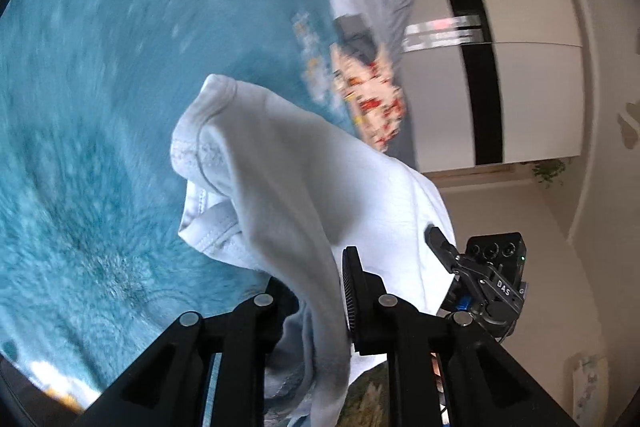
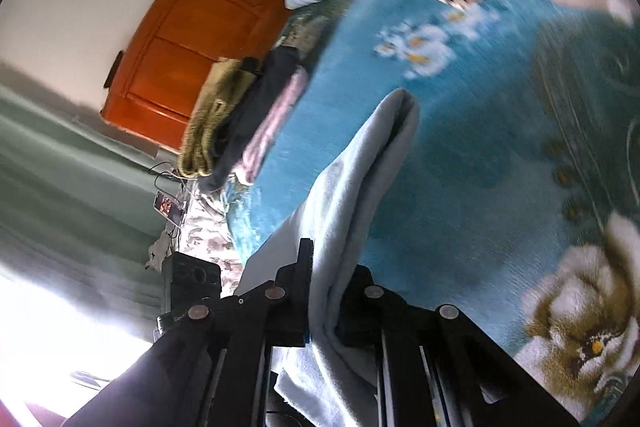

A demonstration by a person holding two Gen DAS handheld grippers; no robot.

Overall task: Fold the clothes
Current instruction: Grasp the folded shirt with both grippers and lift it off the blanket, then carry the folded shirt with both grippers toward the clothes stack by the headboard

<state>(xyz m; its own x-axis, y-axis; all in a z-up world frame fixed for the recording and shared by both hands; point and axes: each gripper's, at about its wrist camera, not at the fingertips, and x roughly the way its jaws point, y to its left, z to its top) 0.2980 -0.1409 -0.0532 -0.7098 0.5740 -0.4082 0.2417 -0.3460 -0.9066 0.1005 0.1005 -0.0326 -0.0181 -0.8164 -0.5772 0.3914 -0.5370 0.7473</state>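
Both views show one pale blue garment (image 1: 288, 163) held up over a bed covered by a teal floral blanket (image 1: 100, 107).

In the left wrist view the left gripper (image 1: 316, 307) sits at the bottom centre of the frame, its jaws clamped on a fold of the garment. The cloth rises from between the jaws toward the middle of the frame, where its stitched hem bunches, and spreads to the lower right. There the right gripper (image 1: 440, 247) pinches the same garment's far edge.

In the right wrist view the right gripper (image 2: 332, 291) is at the bottom centre, jaws pressed together on a thick doubled fold of the pale blue garment (image 2: 360, 187). The fold runs up from the jaws toward the middle of the frame and hangs down below them.

A pile of folded clothes (image 2: 240, 115) lies at the blanket's edge, centre left of that frame, near an orange wooden headboard (image 2: 208, 19). Loose clothes lie across the top; blurred
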